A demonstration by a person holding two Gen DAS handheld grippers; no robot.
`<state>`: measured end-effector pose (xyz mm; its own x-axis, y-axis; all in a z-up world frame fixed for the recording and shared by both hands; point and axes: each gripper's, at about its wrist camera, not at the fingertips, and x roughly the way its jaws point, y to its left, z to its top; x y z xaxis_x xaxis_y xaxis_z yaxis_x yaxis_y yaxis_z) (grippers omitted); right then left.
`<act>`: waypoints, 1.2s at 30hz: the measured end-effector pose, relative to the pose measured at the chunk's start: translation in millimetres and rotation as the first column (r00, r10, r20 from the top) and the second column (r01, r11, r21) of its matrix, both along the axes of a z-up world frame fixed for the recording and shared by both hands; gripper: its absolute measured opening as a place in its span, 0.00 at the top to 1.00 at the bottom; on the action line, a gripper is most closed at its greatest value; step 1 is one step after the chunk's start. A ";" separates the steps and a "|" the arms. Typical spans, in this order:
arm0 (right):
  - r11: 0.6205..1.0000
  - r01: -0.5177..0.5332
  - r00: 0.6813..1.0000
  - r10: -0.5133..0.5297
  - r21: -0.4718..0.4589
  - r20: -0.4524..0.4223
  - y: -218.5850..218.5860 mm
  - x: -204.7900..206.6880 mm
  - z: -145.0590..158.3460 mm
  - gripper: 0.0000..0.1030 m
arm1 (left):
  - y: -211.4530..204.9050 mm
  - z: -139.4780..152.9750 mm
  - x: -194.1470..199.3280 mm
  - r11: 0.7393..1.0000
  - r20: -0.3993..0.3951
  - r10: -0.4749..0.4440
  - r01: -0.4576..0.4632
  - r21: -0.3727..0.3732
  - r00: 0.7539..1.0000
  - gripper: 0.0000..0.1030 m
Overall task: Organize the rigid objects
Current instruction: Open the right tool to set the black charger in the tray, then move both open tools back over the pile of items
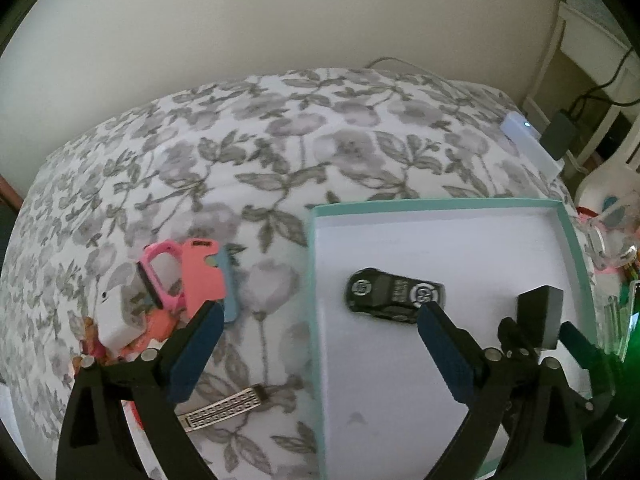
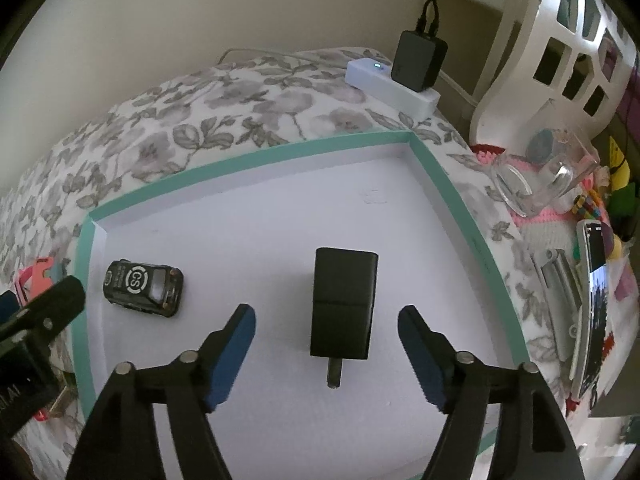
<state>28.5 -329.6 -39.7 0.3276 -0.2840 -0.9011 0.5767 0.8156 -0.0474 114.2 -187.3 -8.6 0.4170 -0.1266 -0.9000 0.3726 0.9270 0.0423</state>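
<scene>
A shallow white tray with a teal rim lies on a floral bedspread. In it are a black toy car and a black charger block. My right gripper is open over the tray, its fingers either side of the charger's near end without touching it. My left gripper is open, straddling the tray's left rim. Left of it lie pink and blue cases, a pink frame, a white adapter and a metal watch strap.
A white power strip with a black plug sits at the bed's far right corner. Right of the tray lie a clear glasses case, a phone and colourful clutter. A white chair stands beyond.
</scene>
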 end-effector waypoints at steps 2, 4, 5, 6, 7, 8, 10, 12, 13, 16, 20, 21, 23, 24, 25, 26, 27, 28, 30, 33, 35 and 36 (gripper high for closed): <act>1.000 -0.002 1.000 0.002 0.005 0.005 0.9 -0.2 -0.3 0.12 | 5.1 -0.1 0.5 1.000 0.005 0.011 -0.011 0.001 1.000 0.05; 1.000 -0.002 1.000 0.002 0.007 0.008 1.2 -0.5 -0.4 0.10 | 10.4 -0.6 1.4 1.000 0.012 0.025 -0.025 0.002 1.000 0.05; 1.000 -0.002 1.000 0.002 0.009 0.012 1.5 -0.8 -0.3 0.07 | 14.2 -0.8 1.9 0.999 0.016 0.036 -0.036 0.001 0.999 0.01; 1.000 -0.004 1.000 0.003 0.011 0.015 1.8 -1.1 -0.3 0.04 | 16.9 -1.0 2.4 0.999 0.018 0.044 -0.044 -0.002 0.999 0.00; 1.000 -0.005 1.000 0.005 0.011 0.018 2.5 -1.4 -0.2 0.03 | 20.6 -1.1 2.8 0.999 0.023 0.054 -0.054 -0.006 0.998 0.00; 1.000 -0.006 1.000 0.006 0.010 0.020 3.1 -1.5 0.1 0.02 | 23.0 -0.9 2.9 0.998 0.026 0.059 -0.059 -0.008 0.998 0.00; 1.000 -0.009 1.000 0.009 0.008 0.022 4.1 -1.5 0.5 0.01 | 29.7 -0.4 3.2 0.997 0.028 0.073 -0.073 -0.016 0.997 0.00; 1.000 -0.015 0.999 0.015 0.010 0.033 5.1 -1.6 1.5 0.00 | 34.9 0.9 3.0 0.996 0.029 0.081 -0.080 -0.027 0.996 0.00; 1.000 -0.019 0.999 0.019 0.016 0.042 5.6 -1.6 2.3 0.00 | 37.6 1.8 3.0 0.996 0.032 0.085 -0.084 -0.031 0.996 0.00; 0.999 -0.027 0.998 0.025 0.022 0.066 7.8 -0.5 5.8 0.00 | 48.7 5.7 3.3 0.994 0.044 0.103 -0.102 -0.033 0.994 0.00; 0.998 -0.056 0.994 0.055 0.010 0.093 15.6 3.0 15.6 0.00 | 67.2 11.3 5.7 0.990 0.032 0.137 -0.135 -0.045 0.990 0.00; 0.998 -0.066 0.993 0.065 0.008 0.097 18.1 4.0 17.9 0.00 | 71.2 12.9 6.7 0.988 0.030 0.145 -0.144 -0.050 0.989 0.00; 0.996 -0.092 0.990 0.091 -0.001 0.109 24.8 6.6 23.3 0.00 | 80.5 17.6 8.5 0.985 0.032 0.166 -0.164 -0.059 0.986 0.00; 0.994 -0.107 0.988 0.107 -0.007 0.114 28.7 8.5 26.6 0.00 | 86.2 21.1 9.6 0.982 0.035 0.177 -0.175 -0.065 0.984 0.00; 0.993 -0.120 0.986 0.120 -0.013 0.118 32.6 10.0 29.8 0.00 | 91.0 24.1 10.4 0.981 0.038 0.187 -0.184 -0.069 0.982 0.00; 0.991 -0.133 0.983 0.134 -0.017 0.126 36.6 11.4 33.3 0.00 | 98.5 29.0 11.3 0.977 0.045 0.204 -0.201 -0.076 0.978 0.00; 0.989 -0.150 0.979 0.151 -0.017 0.137 41.3 12.8 36.8 0.00 | 104.2 32.3 11.9 0.974 0.049 0.217 -0.212 -0.080 0.975 0.00; 0.986 -0.167 0.975 0.167 -0.016 0.148 46.6 14.2 40.4 0.00 | 110.3 35.5 12.6 0.971 0.052 0.228 -0.224 -0.086 0.972 0.00; 0.980 -0.197 0.966 0.197 -0.021 0.170 58.5 16.7 47.2 0.00 | 125.7 42.6 13.6 0.963 0.063 0.260 -0.253 -0.096 0.964 0.00; 0.971 -0.236 0.954 0.238 -0.030 0.181 75.8 21.2 53.0 0.00 | 146.9 49.1 14.5 0.952 0.078 0.301 -0.295 -0.076 0.950 0.00; 0.963 -0.268 0.944 0.270 -0.033 0.191 88.1 24.2 56.3 0.00 | 162.0 52.0 14.1 0.945 0.090 0.326 -0.322 -0.061 0.941 0.00; 0.958 -0.285 0.939 0.286 -0.033 0.194 94.7 25.9 57.7 0.00 | 168.4 53.0 13.9 0.941 0.095 0.336 -0.333 -0.055 0.937 0.00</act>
<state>54.4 -234.9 18.1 0.5644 -0.1571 -0.8104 0.3184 0.9472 0.0382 128.1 -19.0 44.4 0.5297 0.0030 -0.8482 0.0363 0.9990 0.0262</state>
